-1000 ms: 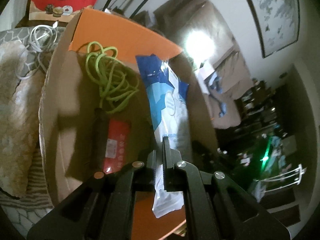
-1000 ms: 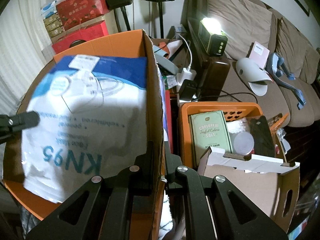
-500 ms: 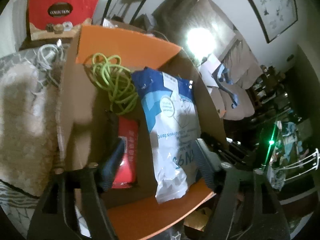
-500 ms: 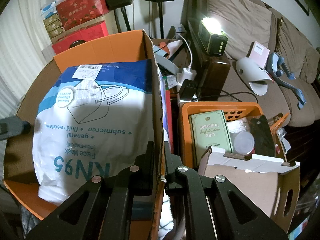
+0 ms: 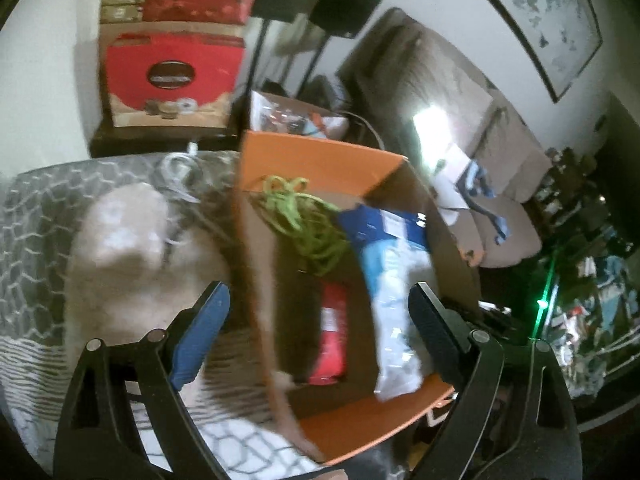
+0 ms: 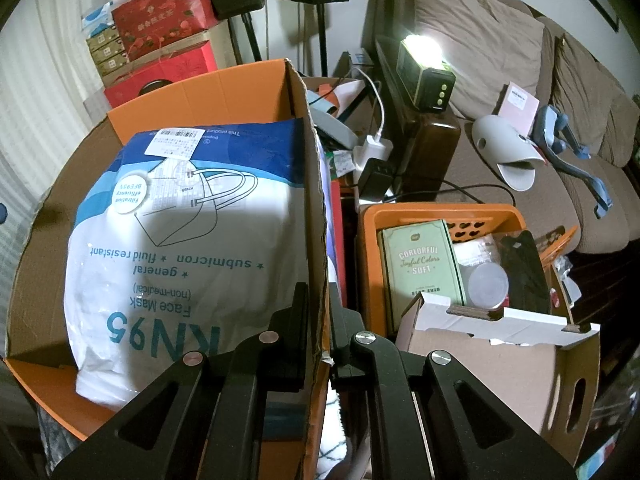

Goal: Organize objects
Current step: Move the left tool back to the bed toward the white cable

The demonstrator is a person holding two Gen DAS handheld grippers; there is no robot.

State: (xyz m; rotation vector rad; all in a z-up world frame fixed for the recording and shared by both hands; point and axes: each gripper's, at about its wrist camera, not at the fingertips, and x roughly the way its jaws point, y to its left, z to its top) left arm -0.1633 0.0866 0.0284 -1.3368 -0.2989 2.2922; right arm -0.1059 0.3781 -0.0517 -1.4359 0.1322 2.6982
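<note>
An open cardboard box [image 5: 256,280] with orange flaps holds a KN95 face mask bag [image 5: 396,292], a green cord [image 5: 312,220] and a red packet [image 5: 332,336]. My left gripper [image 5: 320,320] is open and empty above the box, its jaws wide apart. In the right wrist view the mask bag [image 6: 188,248] lies flat in the box. My right gripper [image 6: 318,308] is shut on the box's right wall [image 6: 314,220].
A grey patterned cushion with a beige fur throw [image 5: 132,248] and a white cable [image 5: 176,176] lies left of the box. An orange basket [image 6: 368,248] holds a green book [image 6: 420,264]. A white-rimmed carton [image 6: 500,344], a lamp [image 6: 424,64] and a sofa [image 6: 480,40] are to the right.
My left gripper let go of the mask bag, opened wide and pulled back up from the box. The bag now lies in the box. My right gripper has not moved.
</note>
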